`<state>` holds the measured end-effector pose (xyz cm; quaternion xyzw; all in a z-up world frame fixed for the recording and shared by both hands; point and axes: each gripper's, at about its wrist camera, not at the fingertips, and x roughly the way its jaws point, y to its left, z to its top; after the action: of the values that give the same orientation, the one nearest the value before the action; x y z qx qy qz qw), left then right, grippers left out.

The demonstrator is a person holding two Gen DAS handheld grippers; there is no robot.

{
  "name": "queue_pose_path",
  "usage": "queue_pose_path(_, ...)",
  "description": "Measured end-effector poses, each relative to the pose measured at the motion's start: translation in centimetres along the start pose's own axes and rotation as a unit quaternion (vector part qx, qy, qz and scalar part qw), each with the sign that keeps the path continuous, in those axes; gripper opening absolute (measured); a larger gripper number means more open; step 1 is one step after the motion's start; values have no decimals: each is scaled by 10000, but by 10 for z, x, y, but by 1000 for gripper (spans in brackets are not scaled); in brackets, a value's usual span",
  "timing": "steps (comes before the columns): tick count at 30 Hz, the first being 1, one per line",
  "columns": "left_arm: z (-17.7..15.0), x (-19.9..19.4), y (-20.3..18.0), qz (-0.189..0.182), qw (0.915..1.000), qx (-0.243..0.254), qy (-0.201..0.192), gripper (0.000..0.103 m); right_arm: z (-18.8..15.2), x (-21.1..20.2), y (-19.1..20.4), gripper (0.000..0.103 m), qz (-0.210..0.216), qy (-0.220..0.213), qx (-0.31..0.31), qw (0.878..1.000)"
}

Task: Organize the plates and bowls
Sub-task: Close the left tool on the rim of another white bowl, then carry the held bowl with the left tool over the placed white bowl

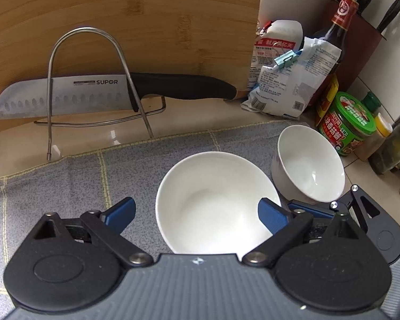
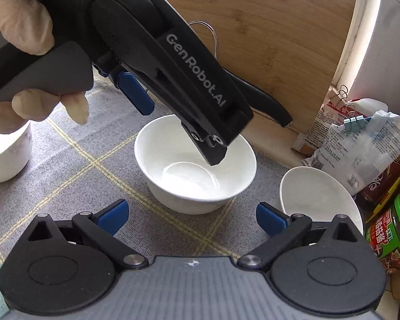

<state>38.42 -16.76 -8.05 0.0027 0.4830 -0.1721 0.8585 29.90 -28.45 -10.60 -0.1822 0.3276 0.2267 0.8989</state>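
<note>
Hovering low over the wide white bowl (image 1: 213,202), the left gripper (image 1: 197,213) has its jaws spread wide, one blue pad (image 1: 270,218) over the bowl's rim at about 3 o'clock and the other out over the grey checked cloth (image 1: 66,184) at 9; nothing's clamped. From the right wrist view the left gripper (image 2: 173,114) comes in tilted from 10 o'clock, nose angled down into the bowl (image 2: 194,165), with a gloved hand (image 2: 21,53) wrapped round the handle; honestly can't tell if it touches the bowl. The right gripper (image 2: 192,217) sits just short of the same bowl at 6 o'clock, jaws released, pads apart and holding nothing. A smaller bowl (image 1: 308,165) sits tipped just beside the wide one at 2 o'clock, near the cloth's edge; another white dish (image 2: 5,157) peeks in at 9 in the right view. Behind: a knife (image 1: 98,93) in a wire rack (image 1: 93,80) against a bamboo board (image 1: 146,21); clipped bags (image 1: 290,77), a sauce bottle (image 1: 333,34) and a green-lidded jar (image 1: 346,122) crowd the 2 o'clock corner.
</note>
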Motion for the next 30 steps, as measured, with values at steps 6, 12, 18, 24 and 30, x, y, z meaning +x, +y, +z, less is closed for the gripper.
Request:
queue_pose_path(6,7,10,0,-82,9999,25,51,91,3,8,1,101,33,17,-53,10000)
queue_pose_path(12,10,15,1,-153,9998,37,91,83,7,12,2,97,42,6,-101,9999)
queue_pose_path(18,12,20,0,-230,9996,64,121,79,10,12,-2,94,66,-47,-28,10000)
queue_pose_path(24,13,22,-1,-250,9996,98,115,78,12,12,-6,93,78,-78,26,9999)
queue_pose_path(30,13,22,-1,-243,9996,91,103,78,13,12,-9,90,90,-68,154,9998)
